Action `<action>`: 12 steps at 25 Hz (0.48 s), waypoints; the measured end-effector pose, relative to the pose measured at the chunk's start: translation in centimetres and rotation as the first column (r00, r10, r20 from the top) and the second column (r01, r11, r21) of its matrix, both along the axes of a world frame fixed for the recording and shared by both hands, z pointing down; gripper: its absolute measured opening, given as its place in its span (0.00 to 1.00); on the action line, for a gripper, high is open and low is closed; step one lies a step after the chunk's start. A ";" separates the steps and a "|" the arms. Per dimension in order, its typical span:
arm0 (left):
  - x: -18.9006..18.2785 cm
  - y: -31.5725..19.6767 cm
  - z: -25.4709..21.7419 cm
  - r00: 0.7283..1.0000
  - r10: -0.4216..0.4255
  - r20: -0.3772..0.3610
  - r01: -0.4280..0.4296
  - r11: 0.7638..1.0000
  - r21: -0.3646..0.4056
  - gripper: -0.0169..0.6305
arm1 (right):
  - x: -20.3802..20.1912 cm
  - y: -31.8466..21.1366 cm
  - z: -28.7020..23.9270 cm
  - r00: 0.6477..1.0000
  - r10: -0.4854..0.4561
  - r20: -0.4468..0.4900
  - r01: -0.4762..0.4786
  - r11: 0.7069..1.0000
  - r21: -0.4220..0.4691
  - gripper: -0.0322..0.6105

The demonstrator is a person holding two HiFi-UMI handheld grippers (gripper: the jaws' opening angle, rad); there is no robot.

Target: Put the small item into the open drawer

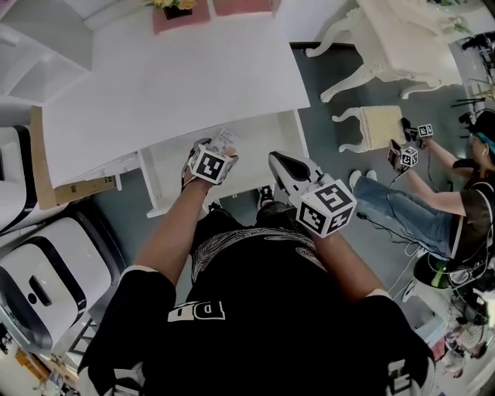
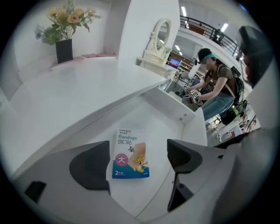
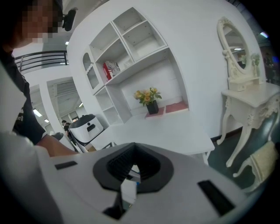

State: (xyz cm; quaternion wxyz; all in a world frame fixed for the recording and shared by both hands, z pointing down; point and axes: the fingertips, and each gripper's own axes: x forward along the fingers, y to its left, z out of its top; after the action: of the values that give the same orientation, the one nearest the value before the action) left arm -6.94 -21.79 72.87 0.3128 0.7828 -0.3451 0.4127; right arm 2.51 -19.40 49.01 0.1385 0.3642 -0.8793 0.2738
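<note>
One packet [image 2: 130, 154]: flat on the drawer [image 2: 151, 114] floor, nearer its back edge.
Handling: likely light, thin, bendy and slick; pinch one edge.
Left gripper [image 2: 138, 159]: jaws wide apart, empty, above packet.
Right gripper [image 3: 131, 169]: jaws together, nothing clearly held.

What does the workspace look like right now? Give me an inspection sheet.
Surface: white desk, its drawer pulled open.
Job's things: bandage packet lies flat on the drawer floor.
Clutter: flower vase and pink mat at the desk's far edge.
Grippers: left gripper above the packet, jaws apart, not touching it; right gripper jaws together.
Cables: black cable on the floor at right.
Surroundings: seated person, stool, dressing table, shelves.
</note>
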 end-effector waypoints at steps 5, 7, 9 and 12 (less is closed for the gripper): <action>-2.0 1.1 -3.8 0.999 -0.011 -0.049 0.013 0.999 0.039 0.62 | -2.4 0.7 -0.4 1.000 0.004 -0.016 -0.004 0.999 0.034 0.06; -2.9 1.2 -5.6 0.997 -0.030 -0.067 0.035 0.997 0.075 0.37 | -3.2 1.0 -0.6 1.000 0.009 -0.029 -0.008 0.999 0.044 0.06; -3.8 1.4 -7.2 0.995 -0.044 -0.094 0.053 0.993 0.102 0.32 | -4.1 1.4 -0.8 0.999 0.012 -0.044 -0.009 0.998 0.054 0.06; -4.9 1.7 -9.8 0.990 -0.052 -0.129 0.070 0.988 0.138 0.19 | -5.1 2.0 -1.0 0.998 0.031 -0.058 -0.027 0.997 0.075 0.06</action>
State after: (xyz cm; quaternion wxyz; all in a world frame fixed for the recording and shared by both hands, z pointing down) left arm -11.88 -20.13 63.07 0.2896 0.8166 -0.3770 0.3274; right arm -2.62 -17.39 48.00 0.1467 0.3898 -0.8790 0.2322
